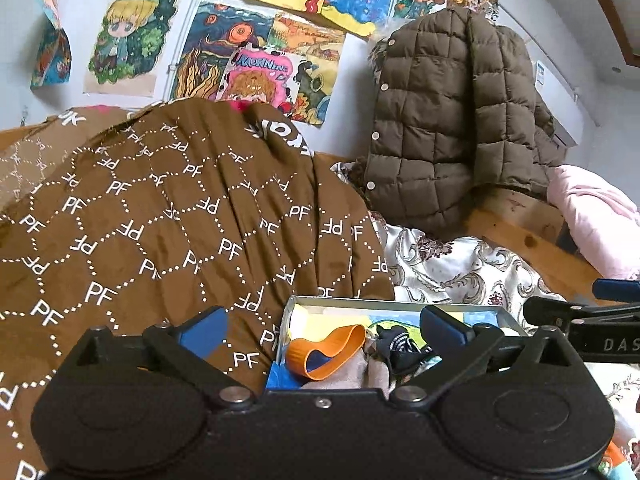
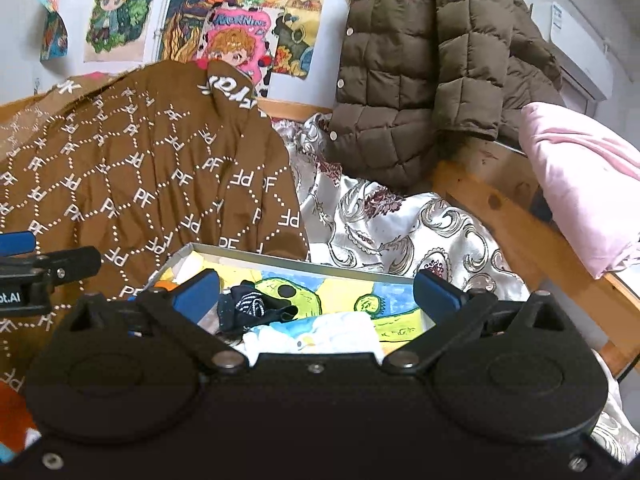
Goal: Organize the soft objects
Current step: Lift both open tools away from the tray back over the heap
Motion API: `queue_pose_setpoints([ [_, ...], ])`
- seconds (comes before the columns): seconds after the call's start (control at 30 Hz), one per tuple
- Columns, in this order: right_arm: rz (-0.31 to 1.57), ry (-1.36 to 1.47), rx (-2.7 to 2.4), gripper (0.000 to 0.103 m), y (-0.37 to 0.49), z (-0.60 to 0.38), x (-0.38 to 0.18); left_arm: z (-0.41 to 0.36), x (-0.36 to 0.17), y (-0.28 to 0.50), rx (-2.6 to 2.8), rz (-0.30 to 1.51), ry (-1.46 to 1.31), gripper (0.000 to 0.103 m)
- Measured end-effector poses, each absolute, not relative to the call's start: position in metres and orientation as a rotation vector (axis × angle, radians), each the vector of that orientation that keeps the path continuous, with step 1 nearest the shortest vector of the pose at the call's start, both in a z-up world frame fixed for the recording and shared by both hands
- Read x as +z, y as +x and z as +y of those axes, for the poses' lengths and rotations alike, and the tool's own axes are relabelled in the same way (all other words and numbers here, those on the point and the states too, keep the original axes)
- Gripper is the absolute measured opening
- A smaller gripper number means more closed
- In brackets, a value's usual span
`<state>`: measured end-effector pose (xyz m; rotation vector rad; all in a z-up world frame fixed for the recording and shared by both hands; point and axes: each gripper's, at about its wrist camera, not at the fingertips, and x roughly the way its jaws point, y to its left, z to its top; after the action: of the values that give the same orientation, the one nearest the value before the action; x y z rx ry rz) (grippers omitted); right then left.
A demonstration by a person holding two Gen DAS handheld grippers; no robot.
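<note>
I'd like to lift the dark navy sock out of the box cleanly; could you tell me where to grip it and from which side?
Grip the navy sock at its bunched, raised middle, coming from above with the open right gripper; it lies crumpled low inside the box.

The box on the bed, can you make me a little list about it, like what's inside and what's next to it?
box: shallow tray with a picture lining the bottom
inside: orange band, dark sock, white cloth
left of it: brown blanket with PF letters
behind it: silver patterned sheet, brown puffy jacket
left gripper: open, holding nothing
right gripper: open, holding nothing
</note>
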<state>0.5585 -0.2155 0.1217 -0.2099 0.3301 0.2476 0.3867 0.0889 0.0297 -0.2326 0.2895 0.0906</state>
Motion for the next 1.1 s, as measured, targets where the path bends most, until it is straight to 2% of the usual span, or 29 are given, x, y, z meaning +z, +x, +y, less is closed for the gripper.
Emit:
queue_pose_setpoints([
  [0.3, 0.304, -0.198, 0.271, 0.102, 0.483, -0.254, 0.136, 0.075, 0.031, 0.345, 0.094, 0.287, -0.213, 0.102],
  [1.1, 0.279, -0.106, 0.271, 0.102, 0.283, -0.378, 0.129, 0.033, 0.051, 0.238, 0.070, 0.301, -0.207, 0.102],
])
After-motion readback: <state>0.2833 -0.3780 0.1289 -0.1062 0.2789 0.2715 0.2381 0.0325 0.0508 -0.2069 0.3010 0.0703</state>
